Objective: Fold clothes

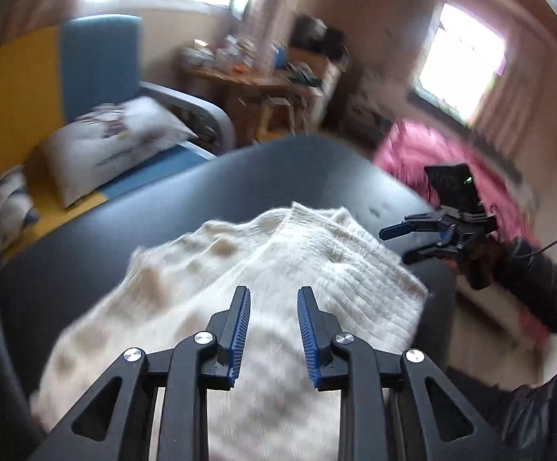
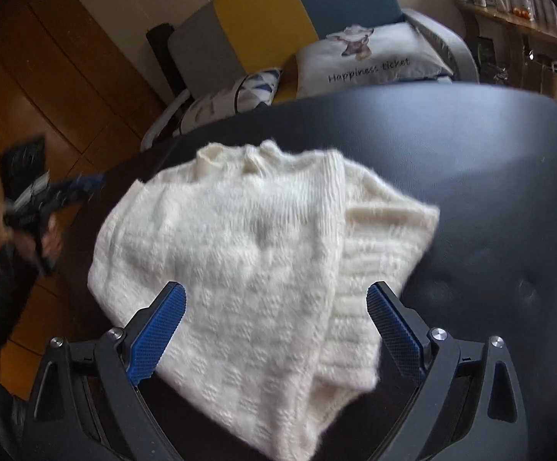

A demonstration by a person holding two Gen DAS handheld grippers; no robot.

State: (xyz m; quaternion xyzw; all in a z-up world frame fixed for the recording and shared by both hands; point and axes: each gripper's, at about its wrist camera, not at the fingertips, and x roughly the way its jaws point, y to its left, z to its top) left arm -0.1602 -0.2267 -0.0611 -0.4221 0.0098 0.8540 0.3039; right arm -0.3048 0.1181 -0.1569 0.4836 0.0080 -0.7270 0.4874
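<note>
Sweater (image 2: 247, 261), cream knit, lies partly folded on the dark counter (image 2: 470, 161). In the right wrist view we see its long axis running near to far, collar end at the far side, hem end toward the camera. One side panel is folded over, leaving a ribbed layer exposed along its right edge.

We note the right gripper (image 2: 276, 330) above the near hem, fingers spread wide and holding nothing. The left gripper (image 1: 272, 330) hovers over the sweater, fingers parted with a narrower gap, also empty; in the right wrist view it sits off the counter's left edge.

Bare counter lies right of and beyond the sweater; on the left the sweater lies near the counter's edge.

Cushion (image 2: 370, 61) on the sofa (image 2: 263, 19) beyond reads "Happiness ticket".
</note>
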